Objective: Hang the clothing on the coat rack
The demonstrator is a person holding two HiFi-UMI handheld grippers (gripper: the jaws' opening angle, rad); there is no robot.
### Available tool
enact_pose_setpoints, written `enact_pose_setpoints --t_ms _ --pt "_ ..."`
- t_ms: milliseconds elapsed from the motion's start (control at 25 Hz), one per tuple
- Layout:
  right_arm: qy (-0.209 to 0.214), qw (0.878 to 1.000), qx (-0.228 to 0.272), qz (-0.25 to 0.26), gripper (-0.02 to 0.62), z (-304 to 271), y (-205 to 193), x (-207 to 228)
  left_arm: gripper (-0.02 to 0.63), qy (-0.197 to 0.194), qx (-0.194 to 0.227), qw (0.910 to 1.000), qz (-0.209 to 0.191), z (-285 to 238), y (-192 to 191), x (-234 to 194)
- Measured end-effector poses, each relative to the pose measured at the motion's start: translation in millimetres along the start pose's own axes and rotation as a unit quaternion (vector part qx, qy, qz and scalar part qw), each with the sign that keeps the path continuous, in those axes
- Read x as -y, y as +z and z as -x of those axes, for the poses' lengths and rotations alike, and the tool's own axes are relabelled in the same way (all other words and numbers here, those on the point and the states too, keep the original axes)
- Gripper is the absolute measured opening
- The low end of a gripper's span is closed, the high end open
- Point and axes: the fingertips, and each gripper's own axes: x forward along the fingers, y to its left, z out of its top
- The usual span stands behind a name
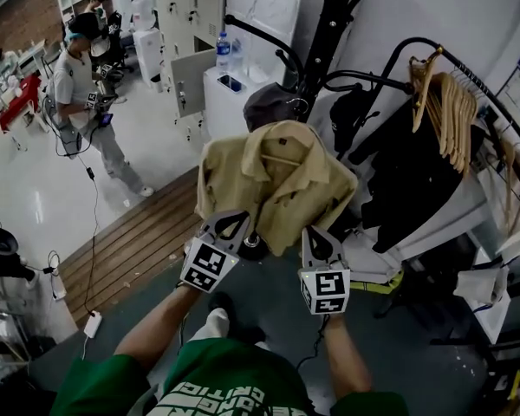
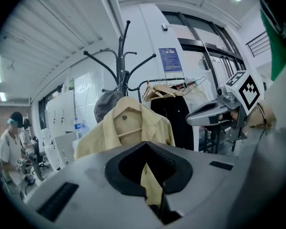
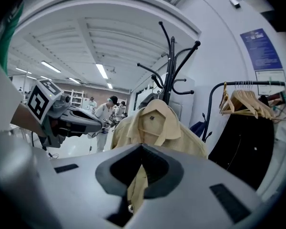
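Observation:
A tan shirt (image 1: 277, 180) on a wooden hanger (image 1: 282, 158) hangs in front of the black coat rack (image 1: 325, 33), beside a grey hat (image 1: 273, 102). I cannot tell whether the hanger's hook rests on a rack arm. My left gripper (image 1: 239, 224) is shut on the shirt's lower left hem, with fabric pinched between its jaws (image 2: 151, 185). At the lower right hem my right gripper (image 1: 315, 234) is also shut on cloth (image 3: 133, 190). In both gripper views the shirt (image 2: 128, 128) (image 3: 157, 128) hangs below the rack's arms (image 2: 121, 56) (image 3: 169, 66).
To the right is a garment rail with several wooden hangers (image 1: 451, 102) and a black garment (image 1: 416, 180). A white cabinet (image 1: 230, 102) with a bottle (image 1: 223, 52) stands behind the rack. A person (image 1: 82, 102) stands at the far left, and a wooden floor strip (image 1: 139, 241) lies below.

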Motion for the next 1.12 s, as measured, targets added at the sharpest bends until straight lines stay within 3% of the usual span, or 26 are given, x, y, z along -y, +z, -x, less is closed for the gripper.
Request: enact_pose_setpoints --t_ms 480,1120 --pt "0.03 0.998 -0.023 -0.044 0.008 50.0 -51.6 -25.4 0.005 -0.019 -0.021 0.9987 0.042 32.6 -34.5 64.4" --pt "0.039 0.998 -0.032 -0.036 0.008 76.3 -66.2 -37.5 0.005 -0.02 -0.014 0.9986 0.046 45.3 -31.9 90.1"
